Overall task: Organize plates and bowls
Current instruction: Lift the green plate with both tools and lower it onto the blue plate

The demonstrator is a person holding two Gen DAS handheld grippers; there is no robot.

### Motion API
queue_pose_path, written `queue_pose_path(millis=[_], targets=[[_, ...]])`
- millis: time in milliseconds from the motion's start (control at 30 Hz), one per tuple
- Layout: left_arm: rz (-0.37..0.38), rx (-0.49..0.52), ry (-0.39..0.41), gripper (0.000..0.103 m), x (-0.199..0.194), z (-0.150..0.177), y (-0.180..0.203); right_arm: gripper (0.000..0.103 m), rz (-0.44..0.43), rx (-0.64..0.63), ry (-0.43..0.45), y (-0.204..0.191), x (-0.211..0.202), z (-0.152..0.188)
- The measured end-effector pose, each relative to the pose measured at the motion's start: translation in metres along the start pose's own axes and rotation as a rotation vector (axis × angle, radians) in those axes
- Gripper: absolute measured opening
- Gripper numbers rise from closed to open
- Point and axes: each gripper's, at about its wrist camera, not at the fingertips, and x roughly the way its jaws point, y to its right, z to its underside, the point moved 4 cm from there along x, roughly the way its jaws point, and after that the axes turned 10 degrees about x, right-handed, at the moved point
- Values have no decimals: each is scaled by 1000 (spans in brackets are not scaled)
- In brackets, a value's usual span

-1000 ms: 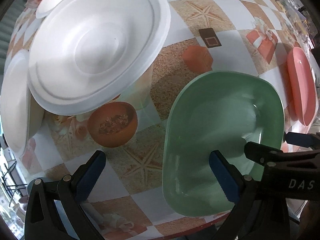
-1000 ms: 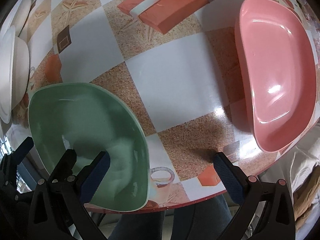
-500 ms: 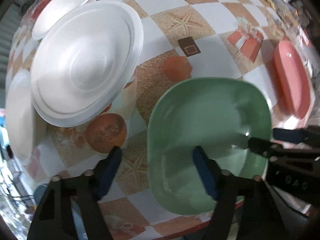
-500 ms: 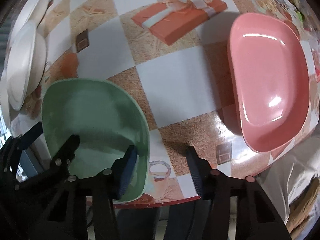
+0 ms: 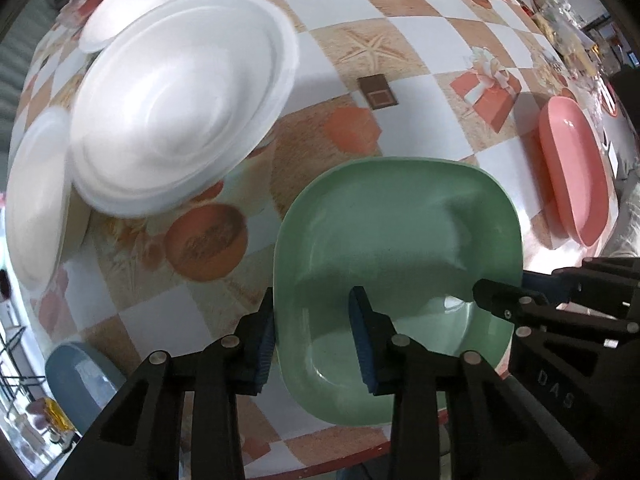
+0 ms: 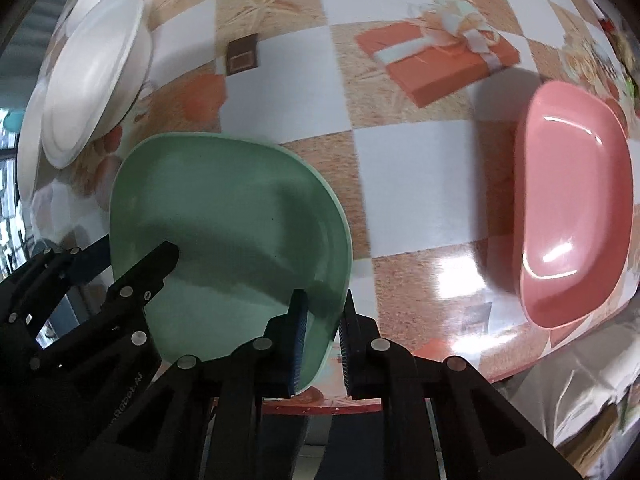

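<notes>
A green square bowl sits near the table's front edge; it also shows in the right wrist view. My left gripper straddles its left rim, jaws narrowed around the wall with a gap still showing. My right gripper is shut on its right rim. A pink bowl lies to the right; it also shows in the left wrist view. White plates are stacked at the left, and also show in the right wrist view.
A patterned checkered tablecloth covers the table. A blue-grey bowl sits at the lower left by the table edge. Small clutter lies at the far right. The table's front edge is just below the green bowl.
Both grippers have closed in on the green bowl's opposite rims. The right one went from wide open to shut on the rim; the left one narrowed around the left rim.
</notes>
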Motion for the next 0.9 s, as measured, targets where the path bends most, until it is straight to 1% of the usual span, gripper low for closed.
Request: queue_pose_path(millis=[167,300,533,600,633,667,733,833,900], targets=[[-10,-91,-5,38,-4,34,-11,17,16,-83,-13,-31,9,10],[-19,-161,-5,38,-11,64,-24,17,21,-155,-20,-64,17,21],[-58,-253,-16,38,-16,105,-50,17,27,-263,-27,-120,30,43],[-63,-265,-18,38,-22,111,-50,17,30,-282,-27,-121,28,56],[-65,-272,-17,38,-25,114,-51,17,33,-291,-26,-128,30,58],[-59,-278,-16,38,-35,112,-55,17,37,-300,-24,-138,31,63],[-59,-281,-15,38,-38,107,-55,17,36,-295,-24,-147,34,68],[-77,-276,-15,38,-38,110,-59,17,30,-282,-33,-145,30,61],[-75,-278,-15,38,-42,108,-58,17,32,-278,-35,-145,27,60]])
